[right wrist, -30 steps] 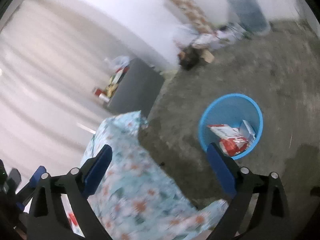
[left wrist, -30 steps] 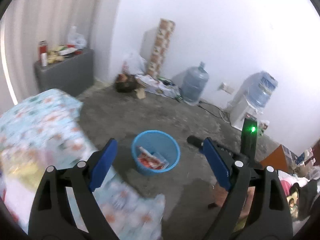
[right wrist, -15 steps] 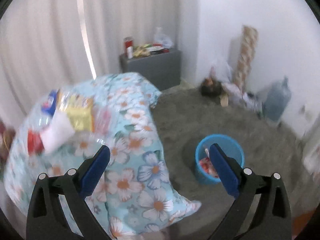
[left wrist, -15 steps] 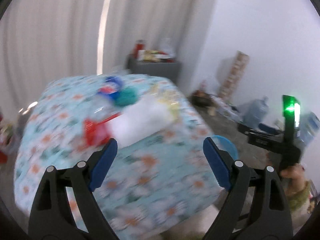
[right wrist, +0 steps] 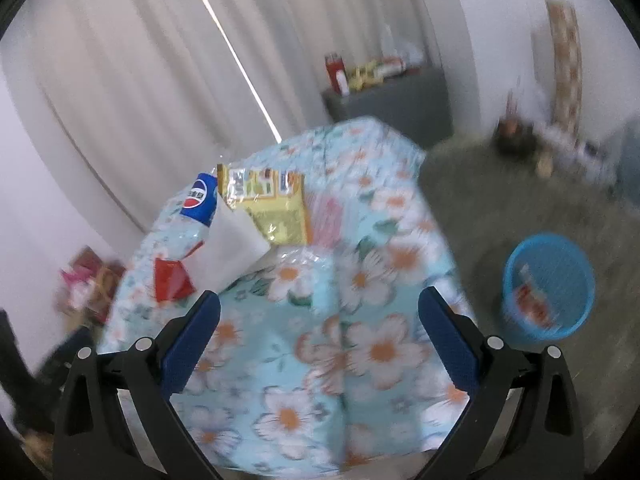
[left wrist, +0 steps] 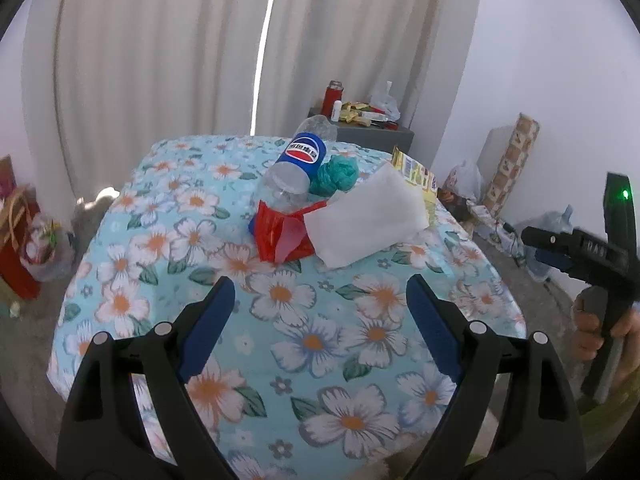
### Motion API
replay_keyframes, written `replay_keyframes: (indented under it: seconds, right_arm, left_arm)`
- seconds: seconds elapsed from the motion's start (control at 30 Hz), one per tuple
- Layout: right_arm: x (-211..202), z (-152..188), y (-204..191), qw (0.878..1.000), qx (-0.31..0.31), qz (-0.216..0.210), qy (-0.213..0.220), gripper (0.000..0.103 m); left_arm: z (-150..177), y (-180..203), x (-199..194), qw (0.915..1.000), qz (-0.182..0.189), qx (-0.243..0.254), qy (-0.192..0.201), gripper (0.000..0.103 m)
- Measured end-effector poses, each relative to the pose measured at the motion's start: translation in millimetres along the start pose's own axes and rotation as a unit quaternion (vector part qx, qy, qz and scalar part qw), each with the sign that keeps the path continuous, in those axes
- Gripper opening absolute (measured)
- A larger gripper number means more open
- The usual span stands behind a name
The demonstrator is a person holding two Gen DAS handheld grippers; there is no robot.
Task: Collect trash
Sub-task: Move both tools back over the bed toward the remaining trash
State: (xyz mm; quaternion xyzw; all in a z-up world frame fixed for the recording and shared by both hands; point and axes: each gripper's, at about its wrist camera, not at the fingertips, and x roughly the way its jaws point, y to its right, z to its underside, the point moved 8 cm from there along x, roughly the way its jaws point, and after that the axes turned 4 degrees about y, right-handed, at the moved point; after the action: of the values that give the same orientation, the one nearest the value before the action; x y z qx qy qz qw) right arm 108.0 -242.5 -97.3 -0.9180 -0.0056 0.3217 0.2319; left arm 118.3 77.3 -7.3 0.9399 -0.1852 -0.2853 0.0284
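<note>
Left wrist view had swung from the blue bin (right wrist: 548,286) to the floral table (left wrist: 280,320), where a bottle (left wrist: 298,168), red wrapper (left wrist: 280,236) and white sheet (left wrist: 364,220) lay together. Both the left gripper (left wrist: 318,320) and right gripper (right wrist: 318,334) gaped empty over the table's near edge; the bin, seemingly holding wrappers, stood right of the table.

Plastic bottle (left wrist: 298,168), lying on bench: blue label bears red-white-blue Pepsi globe logo; lettering across it too small to read. Yellow packet (right wrist: 268,204), right of it: print illegible.
</note>
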Motion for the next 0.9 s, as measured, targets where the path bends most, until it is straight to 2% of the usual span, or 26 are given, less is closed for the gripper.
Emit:
replay_keyframes:
  seconds: [0.1, 0.33, 0.53, 0.8, 0.9]
  right_arm:
    - [14, 4, 5, 0.999, 0.036, -0.022, -0.026, 0.096]
    - [36, 1, 16, 0.991, 0.094, -0.066, -0.068, 0.086]
    - [55, -7, 21, 0.985, 0.119, -0.089, -0.092, 0.079]
    - [89, -1, 27, 0.978, 0.132, -0.091, -0.137, 0.079]
    - [98, -1, 30, 0.976, 0.135, -0.091, -0.146, 0.079]
  left_arm:
    - [0, 7, 10, 0.9998, 0.007, 0.019, -0.001, 0.083]
    - [-2, 32, 41, 0.9973, 0.020, 0.071, -0.001, 0.083]
    - [-8, 51, 72, 0.9942, 0.026, 0.104, -0.003, 0.083]
    - [-5, 74, 109, 0.9872, 0.027, 0.155, -0.027, 0.069]
    - [-1, 78, 124, 0.9836, 0.016, 0.176, -0.037, 0.063]
